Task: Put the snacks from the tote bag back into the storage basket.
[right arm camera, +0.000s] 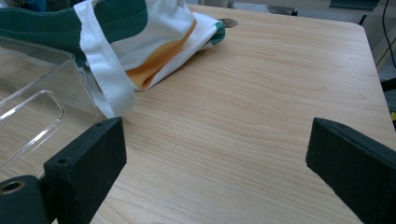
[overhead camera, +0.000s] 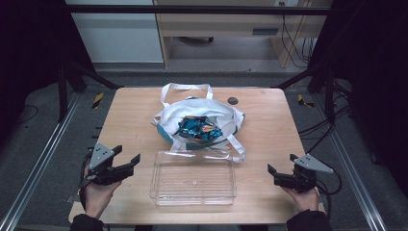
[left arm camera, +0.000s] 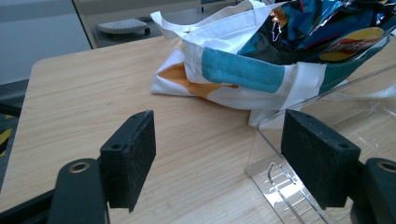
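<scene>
A white tote bag (overhead camera: 199, 120) with teal and orange panels lies at the table's centre, its mouth open on shiny blue snack packets (overhead camera: 198, 129); one handle loops toward 12 o'clock, another strap trails to 5 o'clock. Just beside it at 6 o'clock sits a clear plastic box (overhead camera: 193, 179), its far rim touching the bag's strap. Bare wooden table (overhead camera: 269, 125) lies open at 3 and 9 o'clock. The left gripper (overhead camera: 129, 160) hovers at 8 o'clock by the table's edge, jaws spread, holding nothing. The right gripper (overhead camera: 281, 165) is at 4 o'clock, jaws likewise wide apart and empty. A small dark disc (overhead camera: 233, 100) lies near the far edge at 1 o'clock.
</scene>
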`<state>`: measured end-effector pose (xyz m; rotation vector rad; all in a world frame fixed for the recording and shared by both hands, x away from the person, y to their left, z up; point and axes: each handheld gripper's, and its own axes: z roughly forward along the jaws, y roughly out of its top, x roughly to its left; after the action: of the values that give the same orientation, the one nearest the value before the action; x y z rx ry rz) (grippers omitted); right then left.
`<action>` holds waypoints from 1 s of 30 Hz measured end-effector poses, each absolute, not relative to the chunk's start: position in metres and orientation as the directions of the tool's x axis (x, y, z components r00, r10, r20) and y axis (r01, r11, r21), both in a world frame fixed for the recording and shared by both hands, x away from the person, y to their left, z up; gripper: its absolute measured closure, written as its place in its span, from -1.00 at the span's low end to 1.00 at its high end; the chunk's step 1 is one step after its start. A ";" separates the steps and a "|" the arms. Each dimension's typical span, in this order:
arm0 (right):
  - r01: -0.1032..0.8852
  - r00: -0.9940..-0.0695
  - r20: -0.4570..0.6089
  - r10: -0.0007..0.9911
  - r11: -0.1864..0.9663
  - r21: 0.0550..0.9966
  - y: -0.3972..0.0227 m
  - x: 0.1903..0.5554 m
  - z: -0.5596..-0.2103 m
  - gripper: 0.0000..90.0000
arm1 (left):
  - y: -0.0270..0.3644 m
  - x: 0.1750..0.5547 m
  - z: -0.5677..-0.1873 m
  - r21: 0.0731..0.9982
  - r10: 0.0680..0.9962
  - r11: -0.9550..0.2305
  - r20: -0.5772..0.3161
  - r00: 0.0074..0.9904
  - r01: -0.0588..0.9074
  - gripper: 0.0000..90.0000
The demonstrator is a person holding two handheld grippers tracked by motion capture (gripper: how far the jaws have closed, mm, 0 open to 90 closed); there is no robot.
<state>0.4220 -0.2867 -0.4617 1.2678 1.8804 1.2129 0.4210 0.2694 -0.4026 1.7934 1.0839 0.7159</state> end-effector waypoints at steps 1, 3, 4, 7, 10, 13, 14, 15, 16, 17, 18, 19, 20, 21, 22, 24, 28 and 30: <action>0.407 -0.395 0.031 0.918 0.145 0.902 -0.287 0.422 -0.462 -0.88 | 0.268 0.421 -0.402 0.900 0.893 -0.219 0.029 0.449 0.377 -0.42; 0.404 -0.396 0.029 0.918 0.146 0.903 -0.287 0.422 -0.461 -0.88 | 0.264 0.423 -0.400 0.899 0.892 -0.228 0.039 0.451 0.373 -0.42; 0.405 -0.398 0.030 0.917 0.146 0.903 -0.287 0.422 -0.461 -0.88 | 0.262 0.423 -0.398 0.899 0.890 -0.232 0.042 0.453 0.373 -0.42; 0.403 -0.398 0.028 0.917 0.147 0.903 -0.286 0.422 -0.460 -0.88 | 0.255 0.424 -0.394 0.901 0.887 -0.235 0.045 0.460 0.365 -0.42; 0.404 -0.401 0.026 0.916 0.151 0.902 -0.285 0.422 -0.460 -0.87 | 0.249 0.426 -0.391 0.905 0.883 -0.240 0.052 0.466 0.353 -0.42; 0.396 -0.408 0.021 0.913 0.156 0.905 -0.284 0.422 -0.459 -0.87 | 0.243 0.427 -0.389 0.907 0.880 -0.238 0.049 0.472 0.348 -0.42; 0.396 -0.408 0.025 0.913 0.152 0.905 -0.284 0.421 -0.458 -0.87 | 0.241 0.428 -0.388 0.908 0.878 -0.238 0.049 0.475 0.346 -0.42; 0.394 -0.409 0.025 0.912 0.152 0.906 -0.284 0.421 -0.458 -0.88 | 0.239 0.429 -0.388 0.908 0.878 -0.236 0.046 0.477 0.346 -0.42; 0.394 -0.409 0.025 0.912 0.152 0.906 -0.284 0.421 -0.458 -0.88 | 0.239 0.429 -0.388 0.908 0.878 -0.236 0.046 0.477 0.346 -0.42; 0.390 -0.412 0.031 0.911 0.145 0.909 -0.282 0.421 -0.457 -0.87 | 0.234 0.430 -0.387 0.909 0.875 -0.237 0.046 0.482 0.343 -0.42; 0.391 -0.414 0.034 0.910 0.144 0.909 -0.282 0.421 -0.457 -0.87 | 0.232 0.431 -0.387 0.910 0.873 -0.238 0.046 0.486 0.340 -0.42; 0.391 -0.414 0.034 0.910 0.144 0.909 -0.282 0.421 -0.457 -0.87 | 0.232 0.431 -0.387 0.910 0.873 -0.238 0.046 0.486 0.340 -0.42; 0.392 -0.415 0.037 0.909 0.142 0.909 -0.282 0.421 -0.457 -0.87 | 0.228 0.431 -0.387 0.909 0.870 -0.244 0.051 0.491 0.338 -0.42; 0.391 -0.414 0.037 0.909 0.141 0.910 -0.282 0.421 -0.457 -0.87 | 0.224 0.432 -0.386 0.909 0.865 -0.253 0.059 0.497 0.332 -0.42; 0.391 -0.413 0.037 0.910 0.141 0.910 -0.282 0.421 -0.457 -0.87 | 0.221 0.433 -0.386 0.908 0.863 -0.256 0.061 0.502 0.331 -0.42; 0.387 -0.413 0.039 0.910 0.137 0.912 -0.283 0.421 -0.456 -0.87 | 0.215 0.434 -0.387 0.907 0.859 -0.265 0.067 0.508 0.328 -0.42; 0.386 -0.415 0.036 0.909 0.140 0.912 -0.283 0.421 -0.456 -0.87 | 0.206 0.437 -0.387 0.904 0.852 -0.273 0.070 0.518 0.327 -0.42; 0.384 -0.417 0.033 0.908 0.143 0.912 -0.282 0.421 -0.456 -0.87 | 0.203 0.439 -0.387 0.905 0.849 -0.276 0.070 0.524 0.325 -0.42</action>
<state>0.4212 -0.2823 -0.4559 1.2335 1.8792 1.2469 0.4388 0.2027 -0.3870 1.8378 0.9718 0.7099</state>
